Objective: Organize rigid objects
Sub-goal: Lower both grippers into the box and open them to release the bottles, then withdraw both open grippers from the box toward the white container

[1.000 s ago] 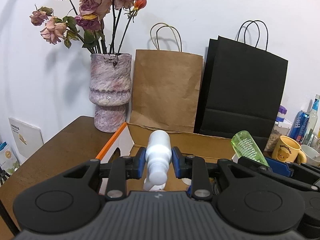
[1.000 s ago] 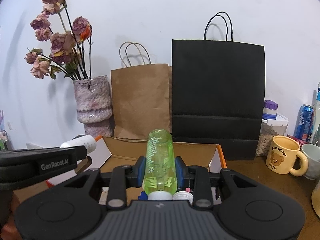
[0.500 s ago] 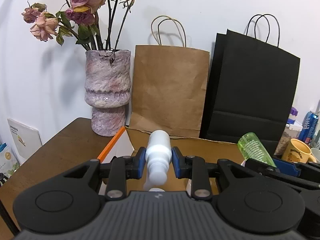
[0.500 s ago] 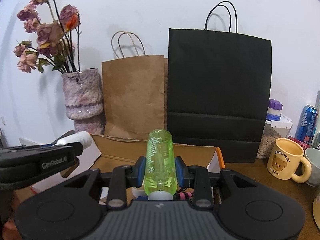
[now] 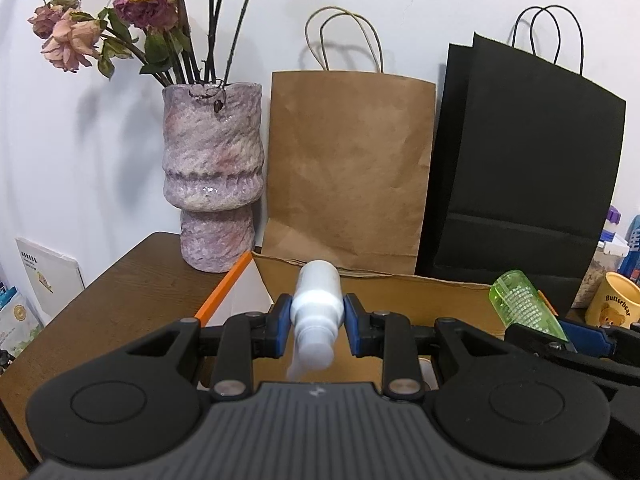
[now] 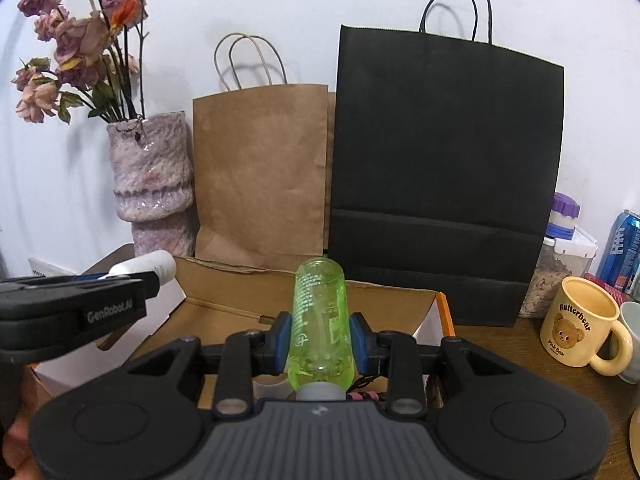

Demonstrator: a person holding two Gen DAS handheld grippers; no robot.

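My left gripper (image 5: 316,322) is shut on a white bottle (image 5: 318,304), held lengthwise above the open cardboard box (image 5: 400,292). My right gripper (image 6: 320,338) is shut on a green translucent bottle (image 6: 320,320), also over the box (image 6: 224,308). The green bottle also shows in the left wrist view (image 5: 524,304), to the right of the white one. The white bottle and left gripper show at the left of the right wrist view (image 6: 148,268). Small items lie in the box, mostly hidden by the grippers.
A pink stone vase (image 5: 212,176) with dried roses, a brown paper bag (image 5: 348,168) and a black paper bag (image 6: 444,176) stand behind the box. A yellow bear mug (image 6: 580,328), a jar (image 6: 560,264) and a blue can (image 6: 624,248) stand at right on the wooden table (image 5: 120,304).
Both grippers have moved lower and closer to the box and bags, each still holding its bottle.
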